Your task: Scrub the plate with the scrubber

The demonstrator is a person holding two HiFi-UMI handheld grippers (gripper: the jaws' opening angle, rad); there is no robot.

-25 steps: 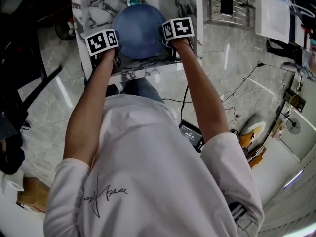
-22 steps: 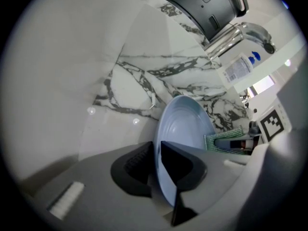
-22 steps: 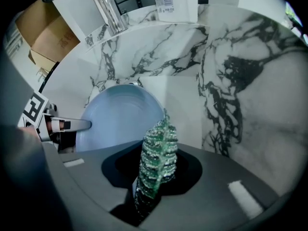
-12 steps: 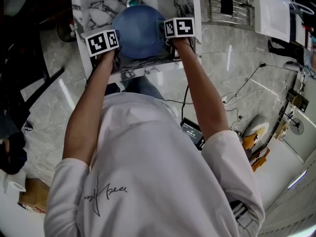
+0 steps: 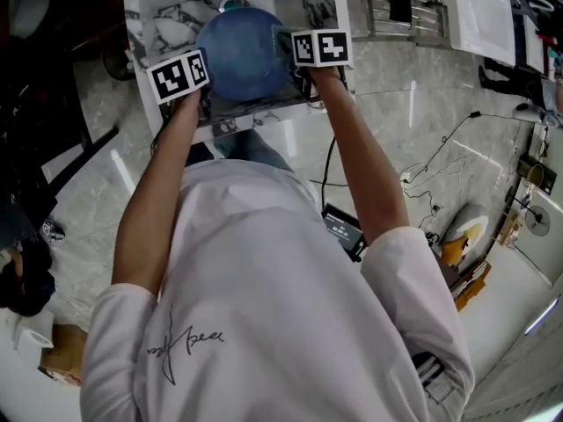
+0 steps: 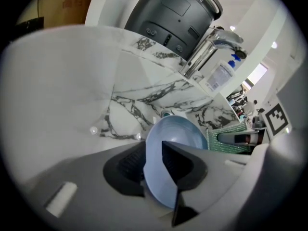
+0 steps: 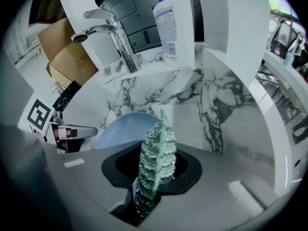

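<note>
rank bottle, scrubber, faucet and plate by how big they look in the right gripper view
1. bottle
2. scrubber, though it is nearest the camera, so this is unsure
3. faucet and plate, about alike; the plate is partly hidden

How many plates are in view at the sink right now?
1: the blue plate, tilted over the marble sink, its rim in the left gripper, whose jaws have just been opening. Another could be hidden under it.
</note>
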